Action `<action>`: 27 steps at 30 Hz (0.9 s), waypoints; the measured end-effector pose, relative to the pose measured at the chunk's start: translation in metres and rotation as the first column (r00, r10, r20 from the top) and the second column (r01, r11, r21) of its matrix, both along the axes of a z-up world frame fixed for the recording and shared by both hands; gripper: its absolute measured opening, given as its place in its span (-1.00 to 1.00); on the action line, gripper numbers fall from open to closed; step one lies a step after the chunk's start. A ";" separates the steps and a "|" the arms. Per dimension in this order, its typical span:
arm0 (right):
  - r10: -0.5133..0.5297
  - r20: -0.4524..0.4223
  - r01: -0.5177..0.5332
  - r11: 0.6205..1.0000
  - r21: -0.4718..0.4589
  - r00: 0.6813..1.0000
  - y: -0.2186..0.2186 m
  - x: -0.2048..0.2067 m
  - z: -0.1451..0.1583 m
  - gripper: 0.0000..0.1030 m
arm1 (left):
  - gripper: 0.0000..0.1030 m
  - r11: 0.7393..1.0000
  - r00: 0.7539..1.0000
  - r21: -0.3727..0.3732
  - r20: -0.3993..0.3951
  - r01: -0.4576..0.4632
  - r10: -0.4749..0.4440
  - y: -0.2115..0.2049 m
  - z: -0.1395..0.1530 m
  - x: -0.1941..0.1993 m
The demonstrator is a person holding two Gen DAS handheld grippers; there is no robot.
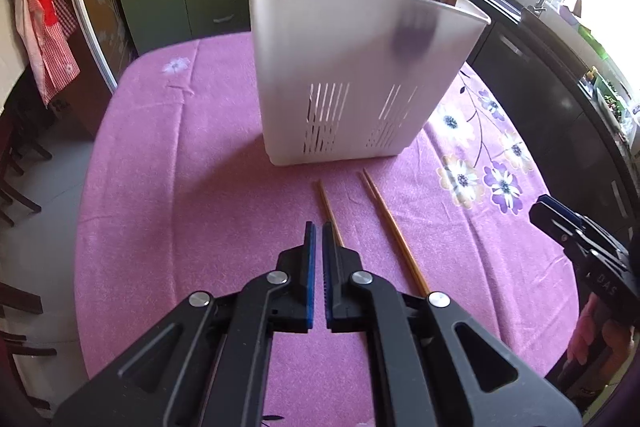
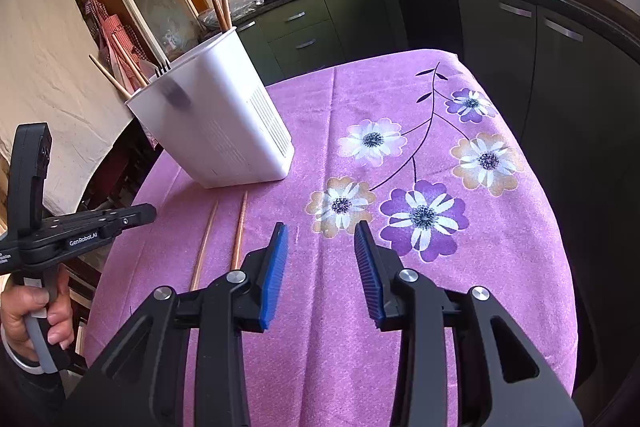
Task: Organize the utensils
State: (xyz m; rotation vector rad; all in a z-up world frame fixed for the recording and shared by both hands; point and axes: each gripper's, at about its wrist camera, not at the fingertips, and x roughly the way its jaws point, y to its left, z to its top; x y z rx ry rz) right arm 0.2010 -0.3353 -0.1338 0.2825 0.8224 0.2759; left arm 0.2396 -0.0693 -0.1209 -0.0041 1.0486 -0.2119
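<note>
Left hand-held gripper closed, empty. Two chopsticks lie on tabletop just beside it. Right hand-held gripper part-open, empty.

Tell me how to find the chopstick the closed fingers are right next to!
Find the pink flowered tablecloth and the white utensil holder standing on it. In front of the holder lie two wooden chopsticks. The left chopstick is the one you want: its near end runs under the closed left gripper, while the right chopstick lies clear beside it.
</note>
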 end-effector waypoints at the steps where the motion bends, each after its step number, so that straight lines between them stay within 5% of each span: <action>1: 0.002 0.000 -0.002 1.000 0.001 1.000 0.001 0.000 0.000 -0.32 | -0.93 1.000 1.000 -0.004 -0.017 -0.009 0.009 -0.001 -0.005 0.001; 8: 0.026 -0.002 -0.026 1.000 -0.010 1.000 0.010 -0.003 0.001 -0.29 | -0.87 1.000 0.990 0.000 -0.140 -0.021 0.021 -0.028 -0.048 0.024; 14: 0.039 0.005 -0.039 0.999 0.003 0.999 0.009 -0.004 0.001 -0.29 | -0.59 0.996 0.986 0.056 -0.147 -0.071 0.078 -0.032 -0.057 0.033; 27: 0.035 -0.001 -0.035 0.999 0.037 0.999 0.000 -0.005 -0.003 -0.29 | -0.90 0.993 0.991 0.118 -0.134 0.001 0.015 -0.051 -0.058 0.021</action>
